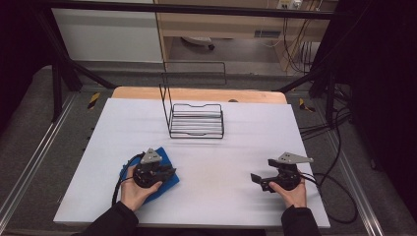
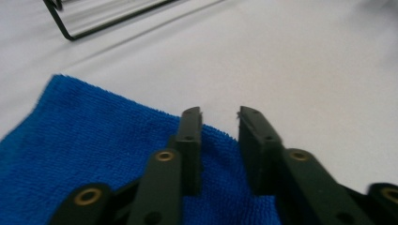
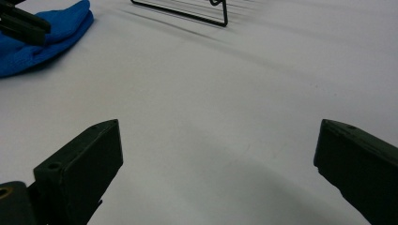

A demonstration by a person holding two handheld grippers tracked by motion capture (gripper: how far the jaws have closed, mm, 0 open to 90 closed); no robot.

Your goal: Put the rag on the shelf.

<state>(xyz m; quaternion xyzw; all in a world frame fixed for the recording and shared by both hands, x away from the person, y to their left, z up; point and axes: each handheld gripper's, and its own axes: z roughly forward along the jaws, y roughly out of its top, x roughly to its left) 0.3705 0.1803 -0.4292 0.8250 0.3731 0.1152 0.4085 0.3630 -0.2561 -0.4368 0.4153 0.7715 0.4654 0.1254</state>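
On the white table [image 1: 206,196], near its front-left edge, lies the blue cloth [image 2: 84,154]. Left gripper [image 2: 219,115] sits over its right border, jaws narrowly parted (nothing pinched). Right gripper [image 3: 218,140], jaws wide, hovers over bare surface, well apart from the wire rack [image 1: 195,120].

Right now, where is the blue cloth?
In the high view the blue cloth lies at the table's near left, under the left hand-held gripper, nearer than the wire rack.

left gripper [image 1: 169,172] over blue cloth [image 1: 169,183] | right gripper [image 1: 259,181] on table [image 1: 221,162] | wire rack [image 1: 195,120] behind
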